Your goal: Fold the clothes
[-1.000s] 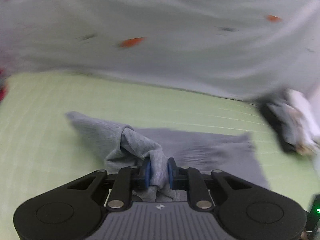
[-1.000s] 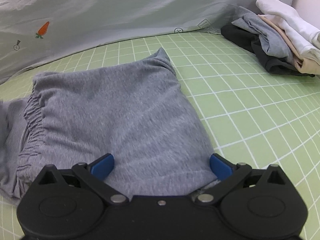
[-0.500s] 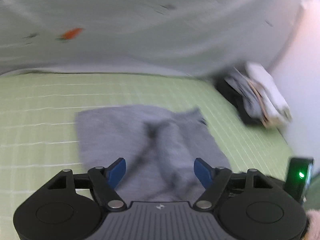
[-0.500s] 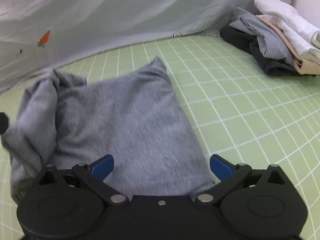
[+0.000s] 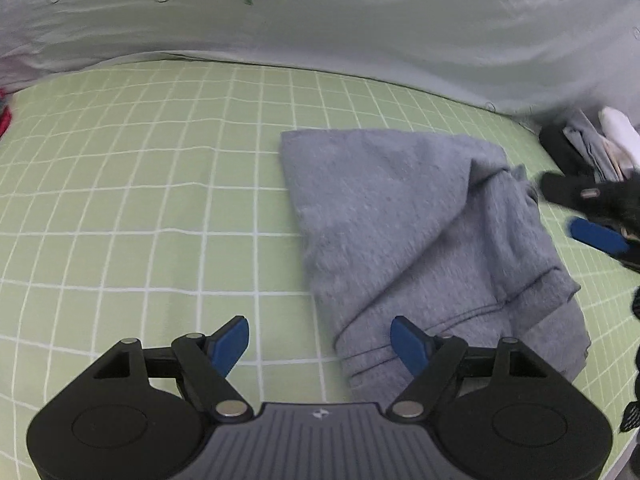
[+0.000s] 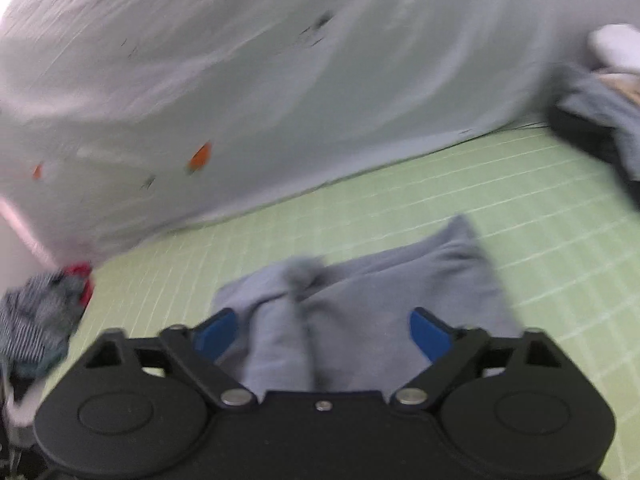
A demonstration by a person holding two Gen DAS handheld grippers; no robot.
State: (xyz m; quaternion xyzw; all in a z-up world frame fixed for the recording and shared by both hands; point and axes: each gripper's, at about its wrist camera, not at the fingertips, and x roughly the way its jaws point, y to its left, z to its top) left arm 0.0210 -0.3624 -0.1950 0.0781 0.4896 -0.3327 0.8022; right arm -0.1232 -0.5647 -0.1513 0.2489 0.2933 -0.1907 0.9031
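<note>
Left wrist view: grey garment lies bunched on the green grid sheet, doubled over w/ a loose lumpy top flap; my left gripper is spread wide, holding nothing, and right gripper is spread too, hovering just over the cloth. Risk imo: a bad pinch grabs only the top layer, so the fold slides apart or creases. No containers in view, just a clothes pile far right.
</note>
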